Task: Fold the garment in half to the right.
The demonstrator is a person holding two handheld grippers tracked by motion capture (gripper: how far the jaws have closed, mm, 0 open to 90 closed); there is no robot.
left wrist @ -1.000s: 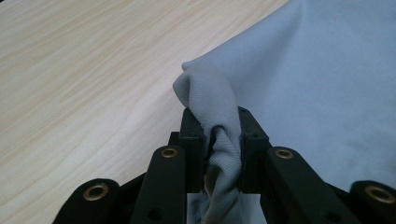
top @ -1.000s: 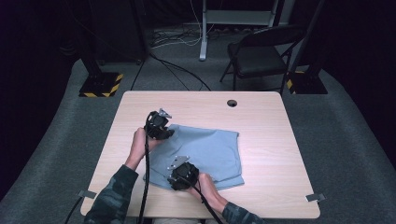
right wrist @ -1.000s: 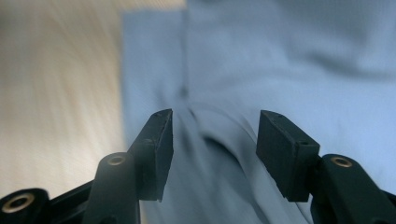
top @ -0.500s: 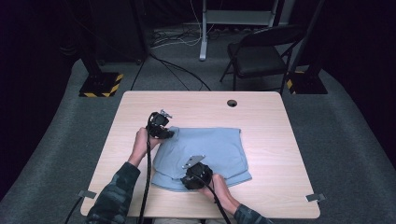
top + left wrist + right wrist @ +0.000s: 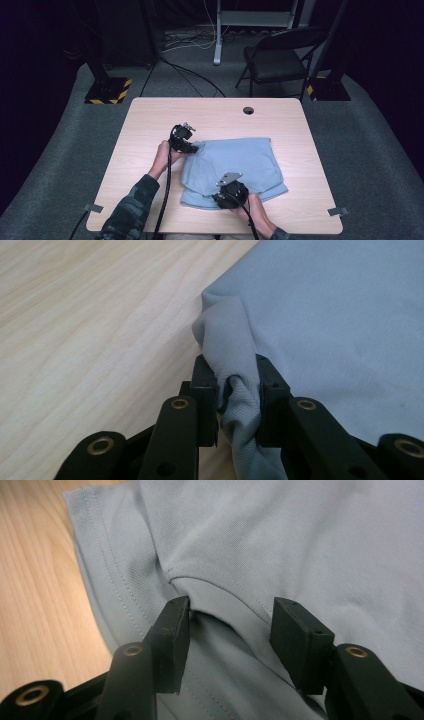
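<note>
Near the middle of the worktop (image 5: 150,120), toward its front edge, a light blue shirt (image 5: 245,160) is lying partly folded, one layer lapped over another. Left gripper (image 5: 192,148) is sitting at the shirt's left rear corner; its jaws are pinching a bunched twist of the fabric (image 5: 235,385), pads narrow and pressing on it. Right gripper (image 5: 220,200) is working at the shirt's front edge; its jaws have just been closing and are standing about half apart, a raised fold with a stitched seam (image 5: 225,605) between them, pads not clearly pressing.
</note>
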